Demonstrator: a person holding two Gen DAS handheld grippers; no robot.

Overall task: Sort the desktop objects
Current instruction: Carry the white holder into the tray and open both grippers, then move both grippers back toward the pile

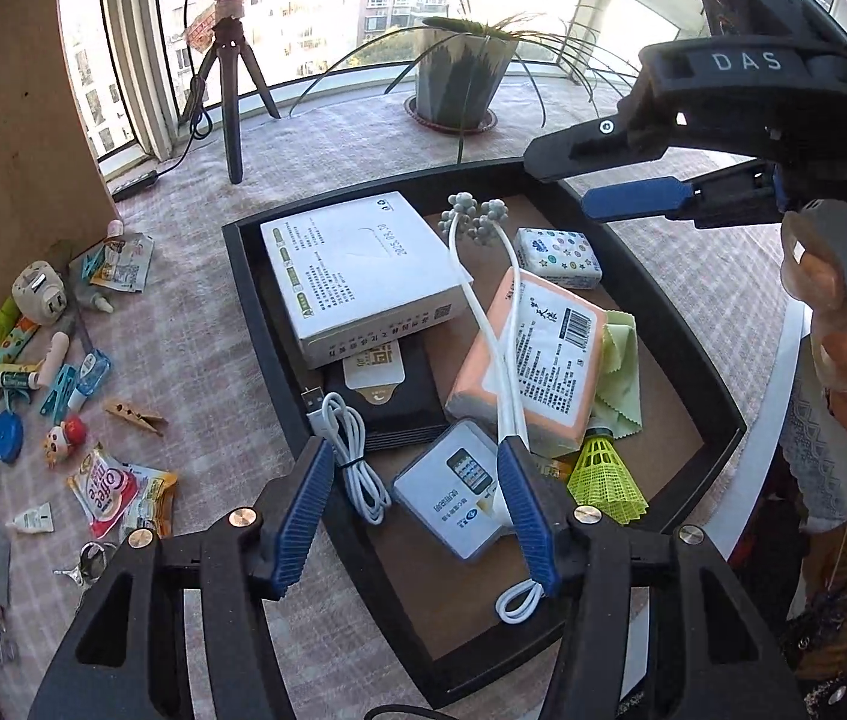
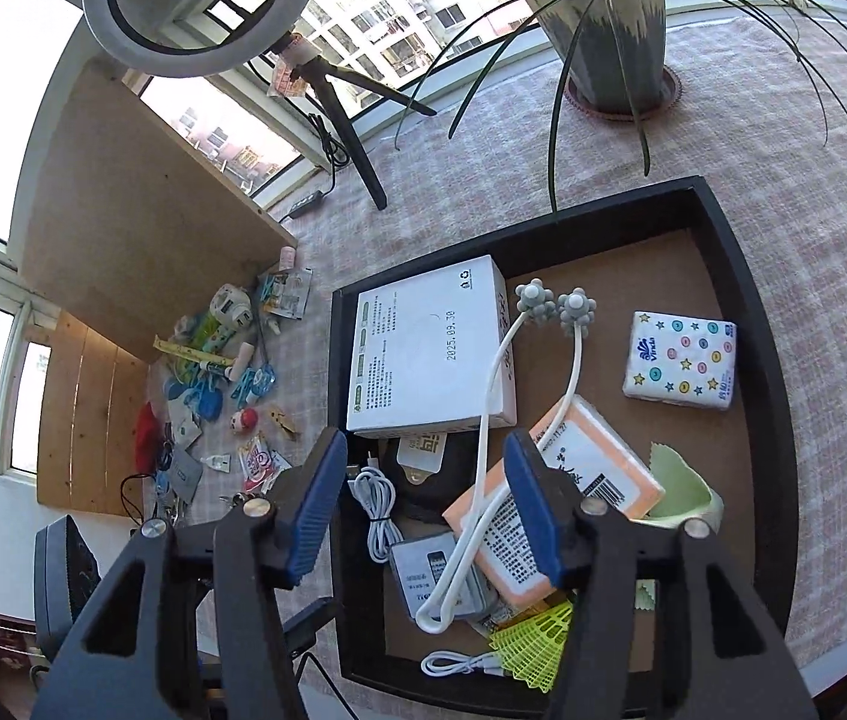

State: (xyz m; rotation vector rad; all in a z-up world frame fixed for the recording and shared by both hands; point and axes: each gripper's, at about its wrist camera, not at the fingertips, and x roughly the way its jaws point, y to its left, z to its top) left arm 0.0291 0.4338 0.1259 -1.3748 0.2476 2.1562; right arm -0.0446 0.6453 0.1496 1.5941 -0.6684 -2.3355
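A black tray [image 1: 255,324] [image 2: 336,420] holds a white box [image 1: 357,276] [image 2: 429,348], an orange tissue pack [image 1: 543,360] [image 2: 597,462], a star-patterned tissue pack [image 1: 558,258] [image 2: 681,360], a yellow-green shuttlecock [image 1: 606,474] [image 2: 534,642] and a white massager with two grey knobbly balls [image 1: 474,213] [image 2: 555,306]. My left gripper [image 1: 417,516] hangs open over the tray's near end, above a coiled white cable [image 1: 357,450] and a small grey box [image 1: 453,492]; the massager's handle passes its right finger. My right gripper [image 2: 423,510] [image 1: 561,180] is open above the tray, holding nothing.
Several small items lie scattered on the checked tablecloth left of the tray [image 1: 63,372] [image 2: 225,372]. A potted plant [image 1: 459,78] [image 2: 609,30] and a ring-light tripod [image 1: 234,90] [image 2: 351,120] stand behind. A wooden board [image 1: 3,150] leans at the left. A person's hand [image 1: 843,360] shows at the right.
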